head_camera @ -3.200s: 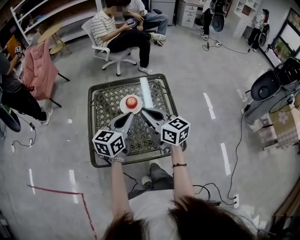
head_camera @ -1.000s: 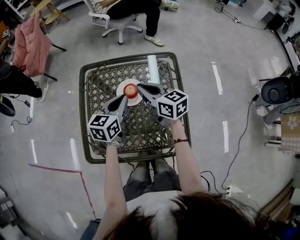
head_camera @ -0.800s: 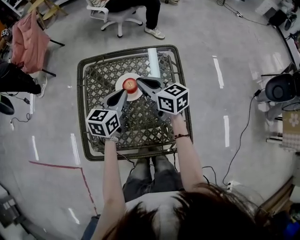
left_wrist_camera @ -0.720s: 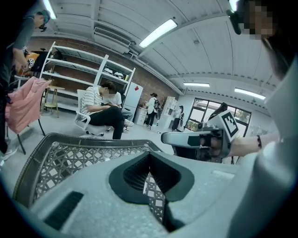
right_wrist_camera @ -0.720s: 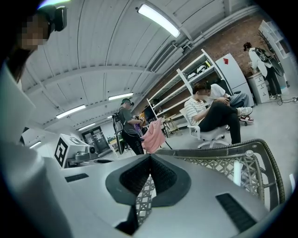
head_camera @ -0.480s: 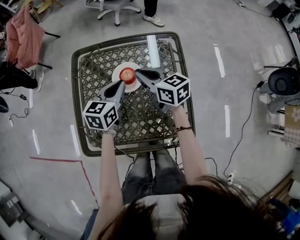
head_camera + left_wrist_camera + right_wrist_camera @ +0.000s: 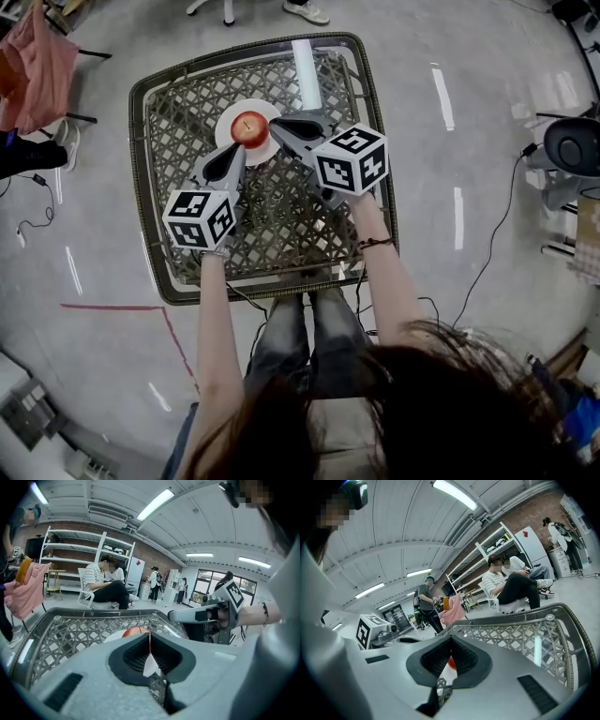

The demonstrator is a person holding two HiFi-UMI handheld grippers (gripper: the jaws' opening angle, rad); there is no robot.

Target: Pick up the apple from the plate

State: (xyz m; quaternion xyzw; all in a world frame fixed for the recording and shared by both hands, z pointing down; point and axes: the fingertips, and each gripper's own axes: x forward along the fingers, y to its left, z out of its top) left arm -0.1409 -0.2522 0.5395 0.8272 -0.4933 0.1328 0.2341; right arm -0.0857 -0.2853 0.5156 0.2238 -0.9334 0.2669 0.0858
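A red apple (image 7: pixel 249 125) sits on a small white plate (image 7: pixel 228 138) at the far middle of a lattice table (image 7: pixel 150 206). My left gripper (image 7: pixel 232 156) is shut and empty, its tip at the plate's near-left edge, just short of the apple. My right gripper (image 7: pixel 275 127) is also shut and empty, its tip right beside the apple on the right. In the left gripper view the apple (image 7: pixel 136 631) peeks over the closed left gripper (image 7: pixel 150 635). In the right gripper view a sliver of apple (image 7: pixel 451 663) shows behind the closed right gripper (image 7: pixel 451 637).
The table has a raised dark rim (image 7: pixel 380 122) and a bright strip (image 7: pixel 306 66) on its top at the back. Beyond it a person sits on a white chair (image 7: pixel 86 599). A pink garment (image 7: pixel 37 70) hangs at the far left. Cables (image 7: pixel 511 202) lie on the floor.
Both grippers have sunk lower over the table, still shut and still flanking the apple. Apple and plate have not moved on the table.
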